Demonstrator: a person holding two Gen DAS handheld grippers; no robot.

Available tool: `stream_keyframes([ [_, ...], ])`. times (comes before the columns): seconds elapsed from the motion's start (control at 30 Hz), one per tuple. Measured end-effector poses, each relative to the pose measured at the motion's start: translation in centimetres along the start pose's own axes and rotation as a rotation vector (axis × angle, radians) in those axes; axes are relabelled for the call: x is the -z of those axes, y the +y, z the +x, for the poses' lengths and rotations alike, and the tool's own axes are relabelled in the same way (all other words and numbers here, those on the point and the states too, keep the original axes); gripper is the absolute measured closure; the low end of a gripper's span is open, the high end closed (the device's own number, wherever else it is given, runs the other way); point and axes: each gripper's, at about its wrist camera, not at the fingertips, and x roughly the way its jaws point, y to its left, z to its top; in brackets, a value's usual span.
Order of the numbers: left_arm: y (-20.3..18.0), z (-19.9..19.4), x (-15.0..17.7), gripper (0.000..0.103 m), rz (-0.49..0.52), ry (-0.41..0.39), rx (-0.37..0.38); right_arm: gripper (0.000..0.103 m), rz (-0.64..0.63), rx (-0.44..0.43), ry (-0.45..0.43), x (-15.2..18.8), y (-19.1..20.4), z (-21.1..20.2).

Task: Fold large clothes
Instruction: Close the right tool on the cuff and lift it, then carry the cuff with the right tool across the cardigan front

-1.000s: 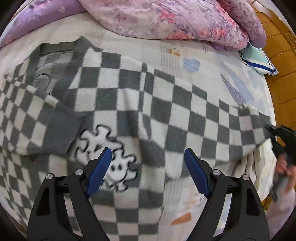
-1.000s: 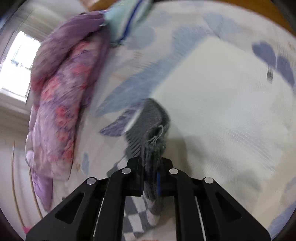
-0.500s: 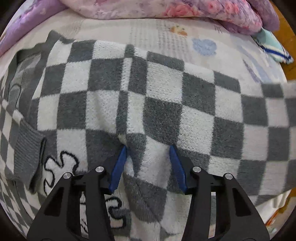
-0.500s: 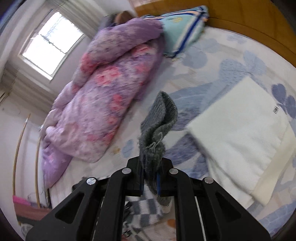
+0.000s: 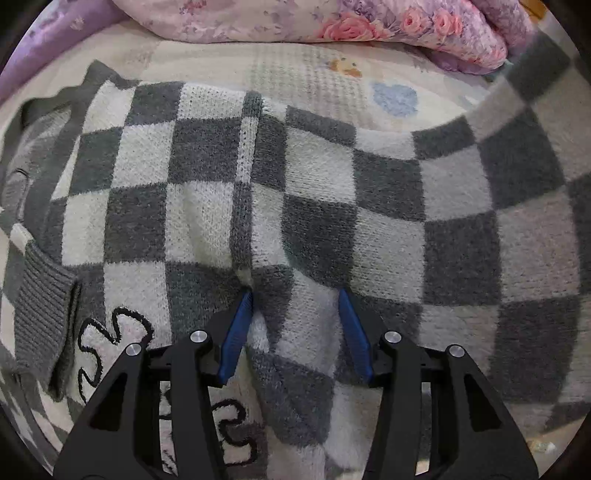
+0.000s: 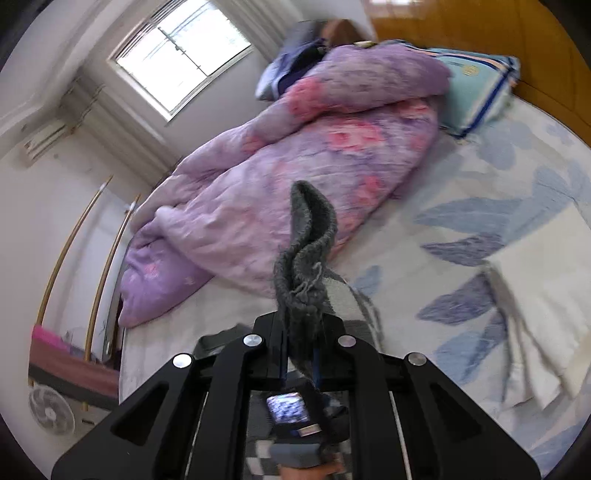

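Note:
A grey-and-white checkered sweater (image 5: 207,192) lies spread on the bed. My left gripper (image 5: 295,306) presses down on it, jaws partly closed around a bunched ridge of the knit between the blue pads (image 5: 236,332). One sleeve (image 5: 517,158) rises up to the right, lifted. In the right wrist view my right gripper (image 6: 301,343) is shut on the grey ribbed cuff (image 6: 306,251) of that sleeve and holds it high above the bed. Another grey cuff (image 5: 40,314) lies folded across the sweater at the left.
A purple floral quilt (image 6: 277,184) is heaped along the far side of the bed. A striped teal pillow (image 6: 476,92) leans by the wooden headboard (image 6: 480,29). A folded white cloth (image 6: 543,295) lies on the sheet at the right. A fan (image 6: 51,410) stands on the floor.
My left gripper has dropped onto the sweater and narrowed around a fold of it. My right gripper has lifted the cuff up and swung toward the quilt.

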Motion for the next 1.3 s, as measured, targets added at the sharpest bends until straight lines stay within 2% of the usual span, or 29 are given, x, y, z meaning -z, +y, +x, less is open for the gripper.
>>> stream_keyframes([
  [0.07, 2.3, -1.9, -0.5, 0.064, -0.038, 0.028, 0.062, 0.094, -0.018, -0.011, 0.012, 0.7, 2.4, 0.5],
  [0.1, 4.0, -3.6, -0.7, 0.064, -0.063, 0.016, 0.077, 0.094, -0.028, -0.014, 0.016, 1.2, 3.5, 0.8],
  [0.23, 9.2, -9.4, -1.2, 0.064, -0.085, -0.043, 0.060, 0.094, -0.064, -0.020, 0.063, 3.7, 8.5, 3.0],
  [0.43, 17.9, -17.3, -1.2, 0.064, -0.086, -0.081, -0.055, 0.094, -0.092, -0.031, 0.137, 8.2, 14.7, 6.8],
  [0.57, 23.8, -21.1, -0.7, 0.064, -0.163, -0.100, -0.070, 0.094, -0.110, -0.034, 0.198, 11.1, 18.3, 9.9],
  [0.63, 26.2, -22.7, -1.0, 0.064, -0.180, -0.118, -0.105, 0.094, -0.125, -0.029, 0.234, 12.7, 20.0, 11.5],
  [0.8, 31.4, -25.4, -1.0, 0.064, -0.251, -0.155, -0.131, 0.093, -0.127, -0.030, 0.328, 17.2, 22.9, 16.4],
  [0.9, 33.3, -26.3, -0.6, 0.063, -0.268, -0.171, -0.143, 0.087, -0.130, -0.040, 0.392, 19.9, 23.7, 19.6],
  [1.0, 35.1, -26.7, 0.1, 0.060, -0.289, -0.192, -0.157, 0.071, -0.021, -0.137, 0.473, 22.0, 22.7, 22.1],
  [1.03, 35.4, -26.7, 0.5, 0.057, -0.295, -0.197, -0.156, 0.048, 0.005, -0.174, 0.496, 22.4, 22.4, 22.9],
  [1.07, 35.9, -26.4, 0.9, 0.052, -0.307, -0.194, -0.153, 0.034, 0.007, -0.184, 0.510, 22.7, 22.5, 23.3],
  [1.17, 36.6, -24.5, 1.8, 0.052, -0.343, -0.165, -0.138, 0.034, -0.040, -0.145, 0.475, 22.7, 22.2, 23.2],
  [1.23, 36.8, -22.6, 2.5, 0.051, -0.385, -0.127, -0.101, 0.034, -0.060, -0.119, 0.473, 22.1, 21.2, 22.9],
  [1.27, 36.8, -21.7, 2.8, 0.044, -0.402, -0.116, -0.072, 0.033, -0.057, -0.107, 0.473, 21.9, 20.6, 22.6],
  [1.3, 36.9, -20.9, 3.1, 0.033, -0.420, -0.107, -0.045, 0.033, -0.055, -0.090, 0.473, 21.6, 19.6, 22.3],
])
